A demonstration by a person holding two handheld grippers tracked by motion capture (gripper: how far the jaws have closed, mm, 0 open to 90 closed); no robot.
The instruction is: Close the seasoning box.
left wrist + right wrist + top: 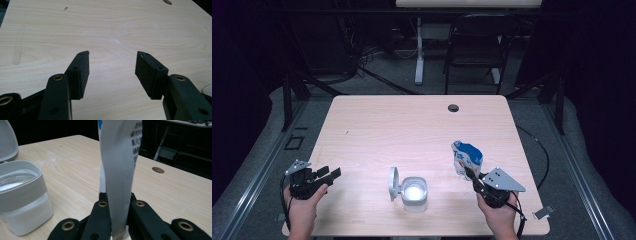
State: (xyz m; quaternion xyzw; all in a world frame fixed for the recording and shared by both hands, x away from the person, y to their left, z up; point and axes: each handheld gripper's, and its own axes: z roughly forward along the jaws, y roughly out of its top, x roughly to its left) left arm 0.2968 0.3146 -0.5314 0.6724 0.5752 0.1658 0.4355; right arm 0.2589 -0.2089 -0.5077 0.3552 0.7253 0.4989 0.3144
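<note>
**Right claw clamped on pouch, container waiting open**

Right claw (471, 176) is closed on the lower edge of a blue-and-white pouch (466, 158), holding it upright above the surface (412, 125), right of centre. In the right gripper view the pouch (120, 170) is pinched flat between the jaws. Left claw (329, 172) sits idle at the left edge, jaws spread wide, nothing between them.

White container (414, 194) stands near the front edge, its hinged lid (393, 183) flipped open to the left, white contents inside.

Handling call: pouch looks light, thin and floppy, film probably slippery. Grip a seam or flat edge, as now; squeezing the belly risks spilling.
</note>
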